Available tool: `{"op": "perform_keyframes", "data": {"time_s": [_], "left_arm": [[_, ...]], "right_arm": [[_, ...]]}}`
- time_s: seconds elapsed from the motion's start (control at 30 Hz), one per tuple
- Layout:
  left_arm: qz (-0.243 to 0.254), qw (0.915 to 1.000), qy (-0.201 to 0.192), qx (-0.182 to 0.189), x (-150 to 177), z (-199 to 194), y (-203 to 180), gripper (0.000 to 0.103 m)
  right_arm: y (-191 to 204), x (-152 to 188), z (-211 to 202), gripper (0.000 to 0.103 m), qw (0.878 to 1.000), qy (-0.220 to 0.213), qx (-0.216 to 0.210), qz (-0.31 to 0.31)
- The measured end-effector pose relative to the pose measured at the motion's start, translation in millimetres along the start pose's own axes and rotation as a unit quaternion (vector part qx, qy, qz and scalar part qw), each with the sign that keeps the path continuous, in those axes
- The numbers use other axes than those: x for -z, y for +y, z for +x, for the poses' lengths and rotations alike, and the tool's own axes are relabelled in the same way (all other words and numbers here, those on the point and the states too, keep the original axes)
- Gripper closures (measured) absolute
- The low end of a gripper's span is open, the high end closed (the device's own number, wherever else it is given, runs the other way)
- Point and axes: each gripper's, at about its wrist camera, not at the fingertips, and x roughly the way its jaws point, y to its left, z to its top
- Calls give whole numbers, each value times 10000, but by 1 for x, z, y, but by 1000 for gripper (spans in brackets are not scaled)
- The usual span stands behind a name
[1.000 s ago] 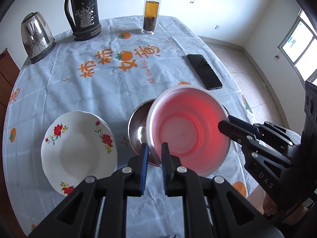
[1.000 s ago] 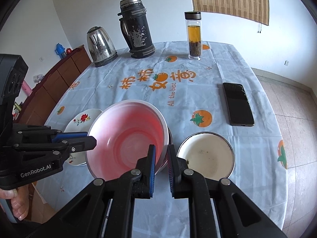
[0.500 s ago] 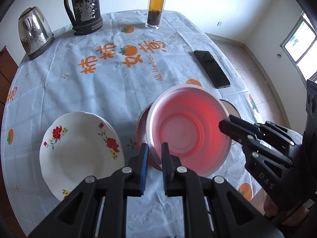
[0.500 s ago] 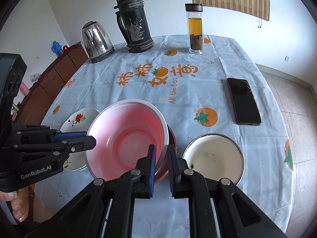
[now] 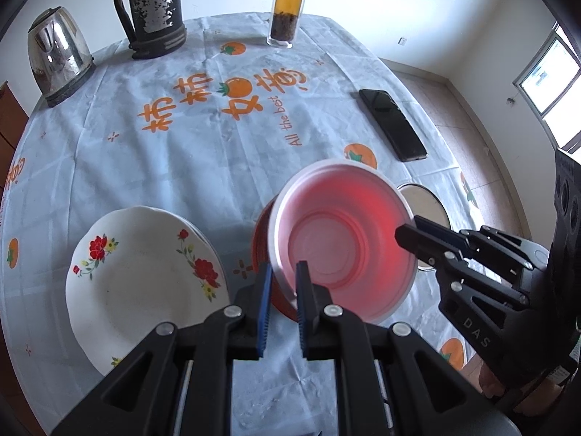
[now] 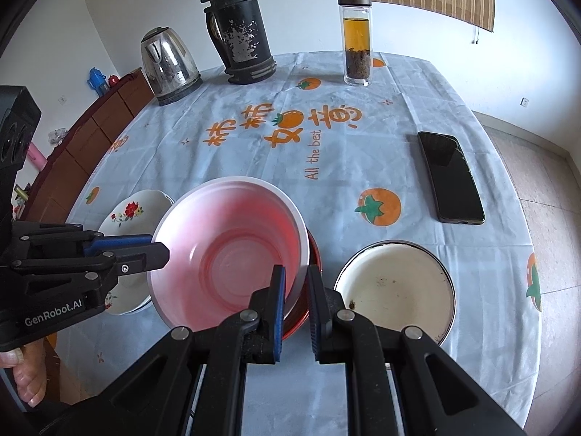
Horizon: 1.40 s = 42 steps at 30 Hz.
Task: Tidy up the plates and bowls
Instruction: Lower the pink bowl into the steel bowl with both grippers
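My left tool (image 5: pixel 281 283) sits at the lower centre of its frame with its blue-padded fingers drawn close, pinching the near rim of the pink bowl (image 5: pixel 341 239). My right tool (image 6: pixel 294 287) does the same at the lower centre of its own view: one pad inside the bowl's (image 6: pixel 228 250) wall, the other outside, clamped on the opposite edge. Both tools are narrow, with only the thin rim between the pads.

The pink bowl is translucent plastic with a pale rim, a reddish glow inside and ringed steps toward its flat bottom. It tilts slightly and sits over a red bowl (image 5: pixel 263 254), whose edge peeks out beneath it. I cannot tell whether the two touch.

At the lower left of the left view a white plate with red flowers (image 5: pixel 141 279) rests on the tabletop (image 5: pixel 181 167). In the right view a cream enamel bowl (image 6: pixel 395 287) stands just beside the red one, at centre right.
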Motion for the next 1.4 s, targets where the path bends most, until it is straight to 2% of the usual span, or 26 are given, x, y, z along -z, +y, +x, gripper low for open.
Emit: {"op": "perform_keyframes", "data": {"time_s": [1.4], "left_arm": [[-46,9995,304,37,7,24,5,93]], "right_arm": [[1,6,12,90,9998,209,68,10]]}}
